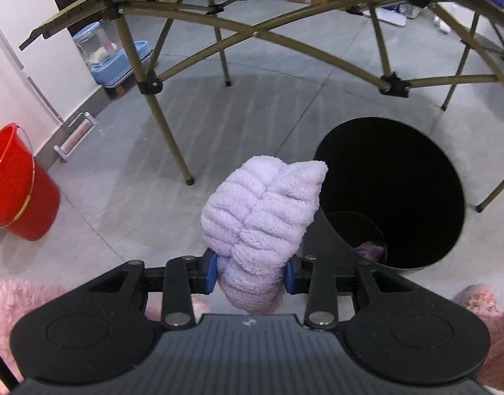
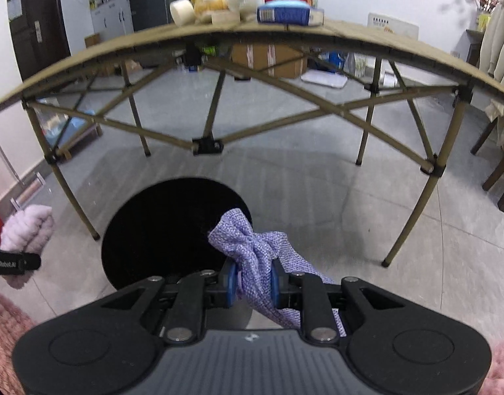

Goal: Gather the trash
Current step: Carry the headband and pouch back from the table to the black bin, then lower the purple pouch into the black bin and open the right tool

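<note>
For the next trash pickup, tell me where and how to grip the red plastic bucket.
Grip the red plastic bucket by its thin top rim, coming from above. It stands upright and open, the wall too wide for jaws, and its wire handle hangs down the side.

Each gripper, the left gripper [image 1: 250, 271] and the right gripper [image 2: 253, 283], is matte black with blue pads, silver rivets and a ribbed grey body, flanked by fuzzy pink sleeves [image 1: 8, 309].

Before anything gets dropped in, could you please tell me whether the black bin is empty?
Not empty. In the left wrist view, the black bin stands upright with its mouth open, and a purplish item lies at its bottom.
</note>
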### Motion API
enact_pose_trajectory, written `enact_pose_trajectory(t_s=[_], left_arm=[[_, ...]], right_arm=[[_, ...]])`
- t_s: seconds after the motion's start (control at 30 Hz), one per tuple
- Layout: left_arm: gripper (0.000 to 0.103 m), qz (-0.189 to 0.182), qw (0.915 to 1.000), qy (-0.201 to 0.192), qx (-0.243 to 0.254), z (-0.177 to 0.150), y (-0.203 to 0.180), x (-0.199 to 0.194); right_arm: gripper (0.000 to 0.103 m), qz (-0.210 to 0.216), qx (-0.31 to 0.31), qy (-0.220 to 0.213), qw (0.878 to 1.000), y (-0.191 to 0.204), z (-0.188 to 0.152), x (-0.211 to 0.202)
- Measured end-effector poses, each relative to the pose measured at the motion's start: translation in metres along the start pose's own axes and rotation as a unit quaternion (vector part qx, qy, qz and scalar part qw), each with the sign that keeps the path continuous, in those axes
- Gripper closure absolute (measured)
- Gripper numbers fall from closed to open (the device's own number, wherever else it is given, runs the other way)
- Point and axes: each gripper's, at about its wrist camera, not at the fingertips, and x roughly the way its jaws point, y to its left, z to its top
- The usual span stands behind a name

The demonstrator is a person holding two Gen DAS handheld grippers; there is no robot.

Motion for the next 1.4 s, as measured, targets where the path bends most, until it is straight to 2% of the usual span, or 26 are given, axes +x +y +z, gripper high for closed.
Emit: enact_pose_trajectory(t_s=[0.13,0.23,0.47,0.97,1.4], left_arm=[[0.066,0.023,0.9996,0.015,0.001,0.000,0.004,0.013],[0.066,0.028,0.9990,0.031,-0.012,0.001,0.013,0.020],[0.066,0.042,0.9981,0.041,-0.015,0.001,0.016,0.025],[0.066,0.053,0.9961,0.066,-0.023,0.004,0.015,0.039],[0.066,0.056,0.9944,0.079,-0.042,0.008,0.017,0.045]], right_arm=[[0.084,-0.008,0.003,0.022,1.000,0.000,-0.001,0.009],[0.084,-0.013,0.010,0.034,0.999,-0.002,-0.002,0.013],[0.084,-0.016,0.013,0.047,0.999,-0.001,-0.003,0.019],[0.084,0.007,0.020,0.032,0.999,0.006,0.011,0.021],[0.084,0.037,-0.009,0.000,0.999,0.047,0.038,0.028]])
